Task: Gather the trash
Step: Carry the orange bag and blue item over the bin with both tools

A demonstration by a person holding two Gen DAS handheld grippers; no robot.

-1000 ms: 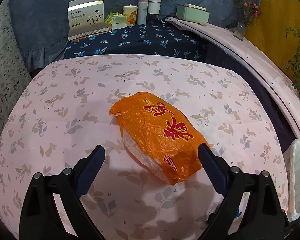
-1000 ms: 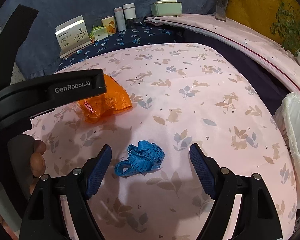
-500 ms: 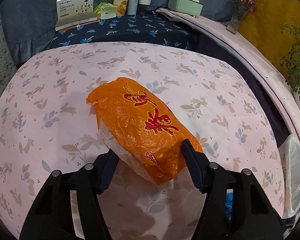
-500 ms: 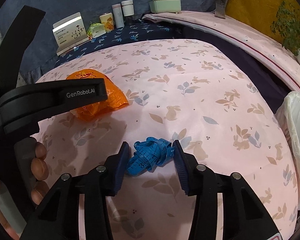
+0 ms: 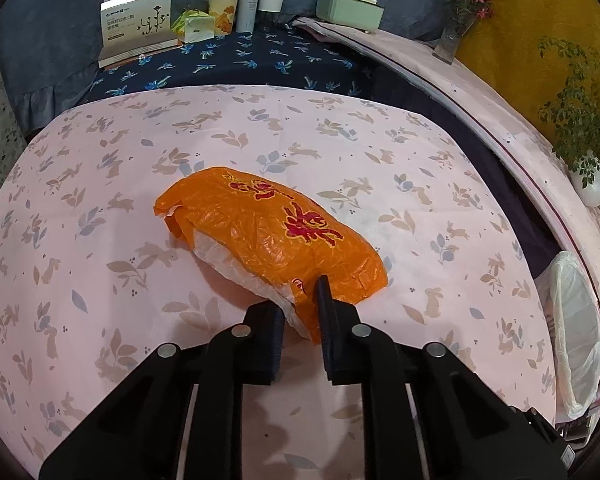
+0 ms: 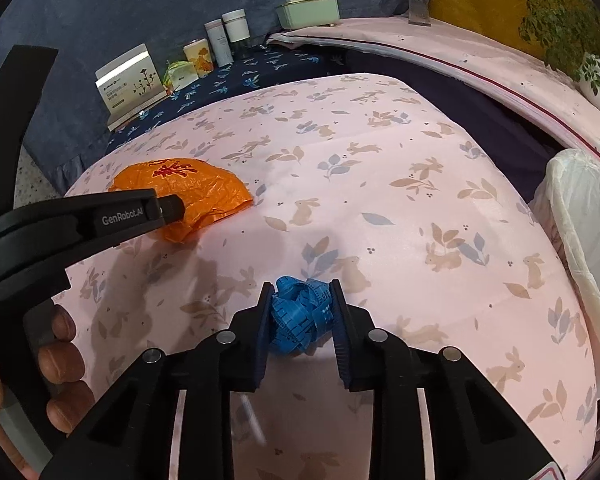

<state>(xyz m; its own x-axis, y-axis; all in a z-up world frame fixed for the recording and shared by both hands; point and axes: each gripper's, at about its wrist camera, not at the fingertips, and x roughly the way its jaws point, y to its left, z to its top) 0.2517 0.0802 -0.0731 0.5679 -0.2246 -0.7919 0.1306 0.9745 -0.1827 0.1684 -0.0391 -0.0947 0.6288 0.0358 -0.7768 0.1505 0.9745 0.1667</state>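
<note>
An orange plastic bag (image 5: 268,232) with red print lies on the pink rabbit-print cloth (image 5: 100,208). My left gripper (image 5: 300,304) is closing and pinches the bag's near corner between its pads. The same orange bag (image 6: 196,192) appears at the left of the right wrist view, with the left gripper's arm (image 6: 80,228) across it and a hand (image 6: 56,360) below. A crumpled blue tape measure (image 6: 300,316) sits near the front. My right gripper (image 6: 300,300) is closing on it, both pads pressed against the bundle.
A bin lined with a white bag (image 5: 576,328) stands off the table's right edge, also white-lined bin (image 6: 588,248). At the back, on a dark blue cloth, stand a card box (image 5: 138,20), small cartons, two bottles (image 5: 260,4) and a green case (image 5: 348,12). Potted plants (image 5: 580,120) line the right ledge.
Both grippers went from wide open to nearly closed. The left one moved in on the orange bag's corner and gripped it. The right one came around the blue tape measure and squeezed it.
</note>
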